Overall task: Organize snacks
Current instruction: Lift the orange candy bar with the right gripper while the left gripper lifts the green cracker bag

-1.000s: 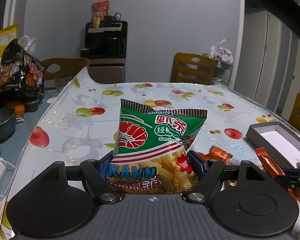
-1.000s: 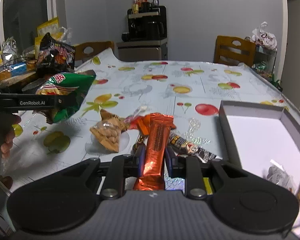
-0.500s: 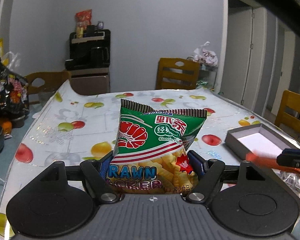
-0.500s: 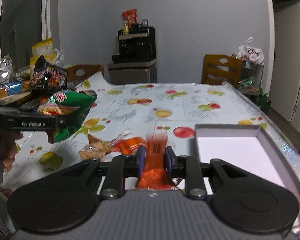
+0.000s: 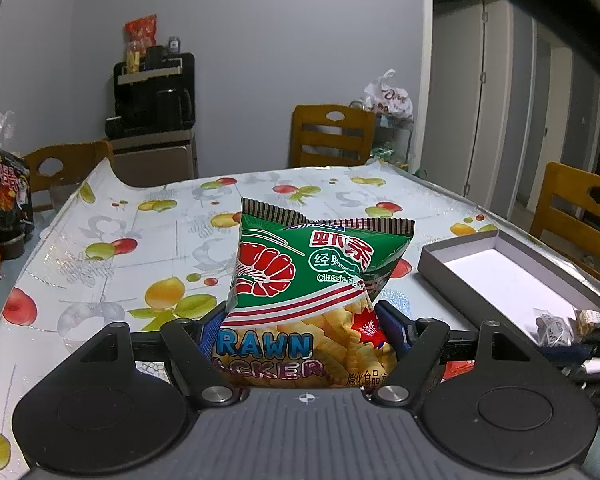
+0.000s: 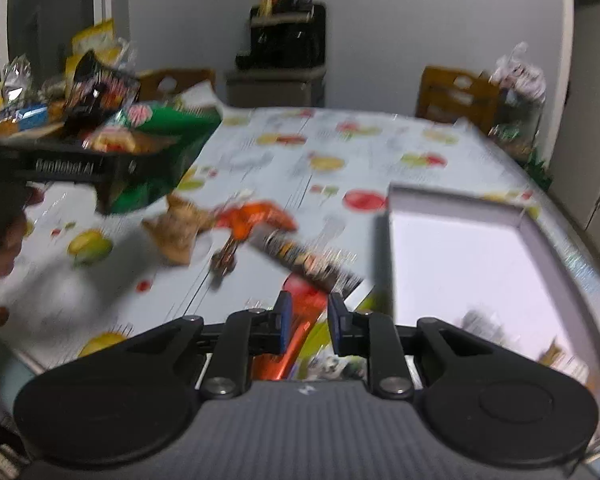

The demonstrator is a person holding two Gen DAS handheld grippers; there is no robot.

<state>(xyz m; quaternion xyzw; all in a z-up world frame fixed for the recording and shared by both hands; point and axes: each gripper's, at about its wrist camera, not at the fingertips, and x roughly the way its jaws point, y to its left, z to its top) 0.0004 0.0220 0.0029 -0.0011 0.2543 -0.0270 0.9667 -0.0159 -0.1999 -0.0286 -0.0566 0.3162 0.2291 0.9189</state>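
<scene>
My left gripper [image 5: 300, 310] is shut on a green prawn cracker bag [image 5: 312, 272], held upright above the fruit-print table. In the right wrist view that bag [image 6: 172, 148] hangs at the left over the table. The jaws of my right gripper [image 6: 307, 304] are closing on an orange snack bar [image 6: 300, 332], which tilts down between them. This view is blurred. A grey box with a white floor [image 6: 452, 196] lies just right of the right gripper. In the left wrist view the box [image 5: 452, 248] holds small packets [image 5: 556, 324].
Loose snacks lie mid-table: a peanut pack [image 6: 180, 228], an orange wrapper [image 6: 256, 216] and a dark bar [image 6: 308, 256]. A black snack bag [image 5: 4, 196] stands off the table's left. Wooden chairs [image 5: 332, 136] ring the table; a coffee machine [image 5: 152, 96] stands at the back wall.
My right gripper has carried the orange bar off the pile and rightward to beside the box; the bar now tilts. My left gripper has moved right with the bag, bringing the box closer.
</scene>
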